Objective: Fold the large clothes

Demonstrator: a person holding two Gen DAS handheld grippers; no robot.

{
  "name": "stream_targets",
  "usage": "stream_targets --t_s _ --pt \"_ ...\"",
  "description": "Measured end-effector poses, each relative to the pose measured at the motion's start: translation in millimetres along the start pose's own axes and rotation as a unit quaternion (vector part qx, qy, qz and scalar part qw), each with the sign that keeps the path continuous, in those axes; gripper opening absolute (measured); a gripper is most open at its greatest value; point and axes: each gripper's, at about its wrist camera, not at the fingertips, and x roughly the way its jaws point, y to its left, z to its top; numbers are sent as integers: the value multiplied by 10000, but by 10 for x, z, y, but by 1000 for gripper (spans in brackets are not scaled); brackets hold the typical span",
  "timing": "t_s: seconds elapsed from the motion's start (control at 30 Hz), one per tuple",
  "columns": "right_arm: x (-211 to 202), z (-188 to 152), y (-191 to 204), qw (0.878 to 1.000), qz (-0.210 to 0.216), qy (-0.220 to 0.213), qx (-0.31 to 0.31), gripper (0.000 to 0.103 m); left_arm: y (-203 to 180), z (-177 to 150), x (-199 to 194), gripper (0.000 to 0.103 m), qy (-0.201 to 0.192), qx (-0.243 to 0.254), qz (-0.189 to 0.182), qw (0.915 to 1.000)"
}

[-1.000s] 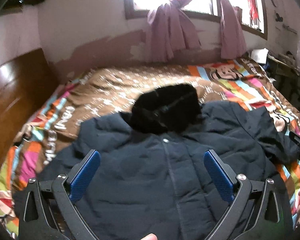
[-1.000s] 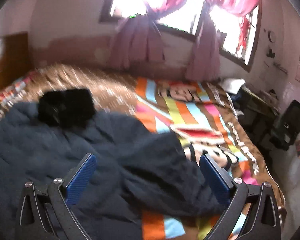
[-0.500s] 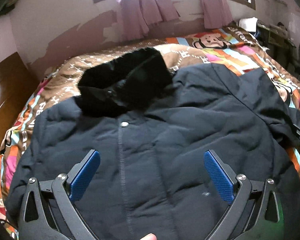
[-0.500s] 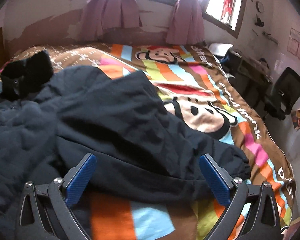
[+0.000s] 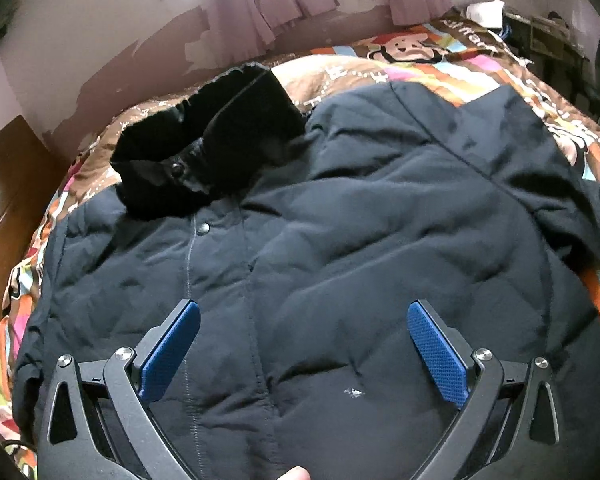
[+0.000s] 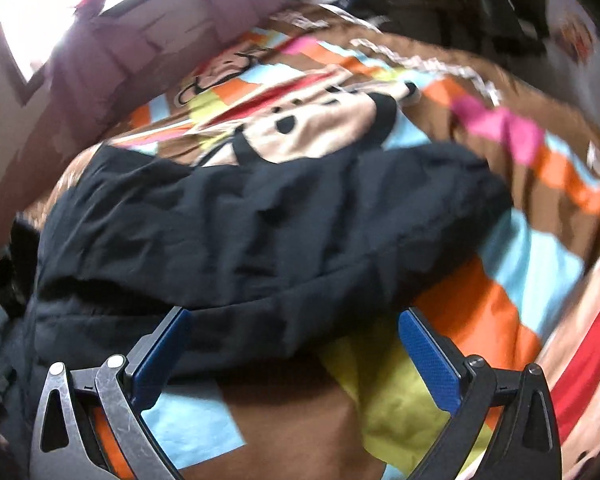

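Right wrist: right gripper (image 6: 296,344) spread over jacket sleeve (image 6: 260,232) | left gripper (image 5: 304,332) spread, empty | risk: puffy sleeve slips a shallow pinch

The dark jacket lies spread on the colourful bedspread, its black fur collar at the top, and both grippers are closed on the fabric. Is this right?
Not quite. Both grippers are open: the left gripper over the jacket, the right gripper over its sleeve; both wrist views show this. The fur collar and bedspread are as you say.
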Motion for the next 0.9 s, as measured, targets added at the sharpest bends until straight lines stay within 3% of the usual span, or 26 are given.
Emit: stream_targets --t_s 0.3,0.37,0.43,0.5,0.53,0.57,0.63,0.67,0.77,0.83,0.9 --pt "277 119 -519 9828 618 144 1735 103 -33 -35 205 102 159 -88 -181 9997" --pt "369 127 -670 9714 738 189 2248 103 -21 -48 222 102 182 -140 -221 9995" --pt "463 79 -832 9525 981 242 2873 102 -12 -38 220 102 238 -160 -263 9992" --pt "489 24 -947 9383 1091 199 3275 92 42 9 168 102 285 -212 -371 9987" --pt "497 5 -981 9344 1155 207 3364 80 77 27 115 102 223 -246 -433 9985" --pt "499 -2 -993 9317 1254 240 3399 58 113 47 46 102 118 -275 -489 9984" --pt "459 -1 -990 9279 1406 215 3447 28 209 125 -166 102 -168 -241 -506 9983" --pt "410 16 -978 9279 1399 147 3452 19 252 167 -257 102 -251 -204 -468 9984" --pt "220 138 -885 9377 1363 -196 3189 11 411 300 -521 102 -332 -156 -364 9987" --pt "-67 273 -681 9540 1280 -648 2632 10 592 399 -729 102 -308 -192 -305 9989" --pt "-338 371 -427 9629 1283 -1057 2126 10 809 467 -956 102 -302 -298 -232 9988"
